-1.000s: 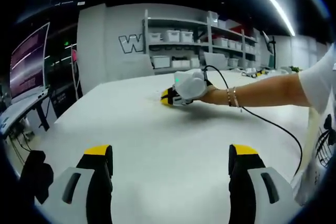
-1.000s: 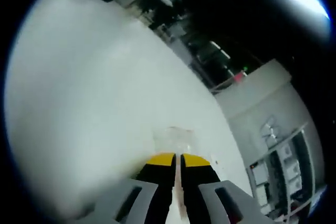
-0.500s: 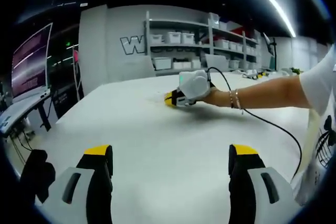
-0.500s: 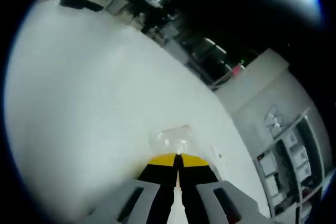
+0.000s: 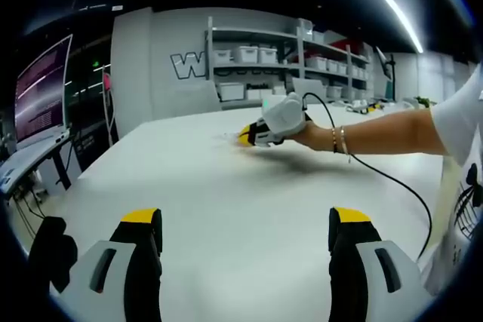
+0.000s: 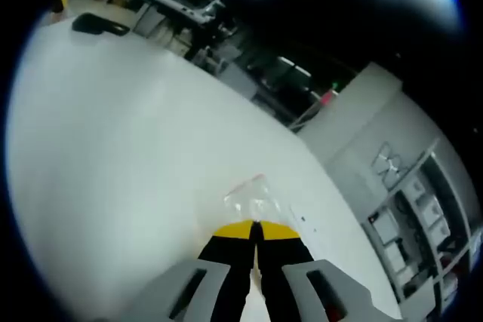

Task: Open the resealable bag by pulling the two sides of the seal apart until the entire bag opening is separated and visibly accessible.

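A small clear resealable bag (image 6: 255, 203) with a red seal strip at its far end sticks out past my right gripper (image 6: 255, 226), whose yellow-tipped jaws are shut on its near edge. The bag hangs just above the white table (image 6: 113, 156). In the left gripper view, a hand holds the right gripper (image 5: 244, 137) over the far middle of the table, and the bag is too faint to make out there. My left gripper (image 5: 245, 220) hovers low over the table's near part, its jaws wide open with nothing between them.
A person's bare arm (image 5: 377, 132) with a bracelet reaches in from the right, and a black cable (image 5: 392, 182) trails from the gripper across the table. Shelves with white bins (image 5: 249, 54) stand behind. A monitor (image 5: 41, 84) is at the left. A dark object (image 6: 98, 26) lies at the table's far end.
The right gripper's jaws have shut fully on the bag's edge. The right gripper has then risen a little and tilted, taking the bag off the table. The left gripper has stayed still.
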